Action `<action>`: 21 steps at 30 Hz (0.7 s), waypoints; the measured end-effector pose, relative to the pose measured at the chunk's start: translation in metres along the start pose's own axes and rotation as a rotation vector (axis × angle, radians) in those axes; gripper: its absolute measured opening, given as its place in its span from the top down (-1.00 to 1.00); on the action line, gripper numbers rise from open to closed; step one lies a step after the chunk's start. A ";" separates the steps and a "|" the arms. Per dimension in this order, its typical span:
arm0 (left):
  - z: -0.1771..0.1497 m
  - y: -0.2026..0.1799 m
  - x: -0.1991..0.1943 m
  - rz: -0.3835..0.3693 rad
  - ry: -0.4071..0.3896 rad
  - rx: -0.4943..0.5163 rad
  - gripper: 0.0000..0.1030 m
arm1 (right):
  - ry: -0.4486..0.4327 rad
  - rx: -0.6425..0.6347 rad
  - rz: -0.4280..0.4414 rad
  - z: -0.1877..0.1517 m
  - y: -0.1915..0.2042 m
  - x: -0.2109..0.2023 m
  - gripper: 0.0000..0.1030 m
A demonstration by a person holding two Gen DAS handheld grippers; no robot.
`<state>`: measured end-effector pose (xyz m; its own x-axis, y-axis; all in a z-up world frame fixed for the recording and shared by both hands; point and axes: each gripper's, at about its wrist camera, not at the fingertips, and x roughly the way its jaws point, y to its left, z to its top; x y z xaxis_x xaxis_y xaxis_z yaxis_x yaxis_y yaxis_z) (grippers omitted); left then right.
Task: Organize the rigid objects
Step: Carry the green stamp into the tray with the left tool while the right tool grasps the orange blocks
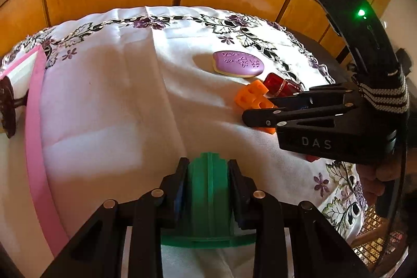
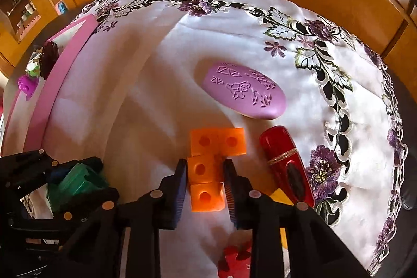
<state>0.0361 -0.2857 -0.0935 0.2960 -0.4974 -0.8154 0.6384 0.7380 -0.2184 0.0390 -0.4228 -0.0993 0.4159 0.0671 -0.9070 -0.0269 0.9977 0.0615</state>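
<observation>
Now we see right gripper [image 2: 206,171] clamped on orange plastic block piece with round holes [image 2: 206,168]; long side points toward table's far edge. Left gripper [image 1: 208,173] clamped on green ridged plastic piece [image 1: 208,189].

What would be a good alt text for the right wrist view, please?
The right gripper has its jaws shut on an orange plastic piece of joined cubes with round holes, on a white embroidered tablecloth. A purple oval embossed case and a glossy red bottle lie beyond and right.
</observation>
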 end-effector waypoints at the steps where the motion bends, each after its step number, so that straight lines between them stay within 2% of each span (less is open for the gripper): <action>1: 0.000 -0.001 -0.002 -0.002 0.002 -0.002 0.43 | -0.004 -0.005 -0.001 -0.001 0.001 -0.001 0.48; 7: 0.000 -0.009 -0.029 -0.016 -0.053 0.026 0.43 | -0.009 -0.003 0.012 0.001 -0.003 0.002 0.48; 13: 0.001 -0.003 -0.076 -0.027 -0.126 0.018 0.42 | -0.026 -0.069 -0.040 0.003 0.008 0.006 0.49; 18: -0.001 0.037 -0.116 0.001 -0.176 -0.080 0.42 | -0.042 -0.111 -0.072 0.000 0.013 0.006 0.49; 21: -0.009 0.074 -0.138 0.060 -0.196 -0.158 0.42 | -0.049 -0.136 -0.093 0.000 0.017 0.005 0.49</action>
<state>0.0368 -0.1584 -0.0020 0.4718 -0.5181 -0.7134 0.5014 0.8232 -0.2662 0.0403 -0.4054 -0.1032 0.4664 -0.0226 -0.8843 -0.1071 0.9909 -0.0818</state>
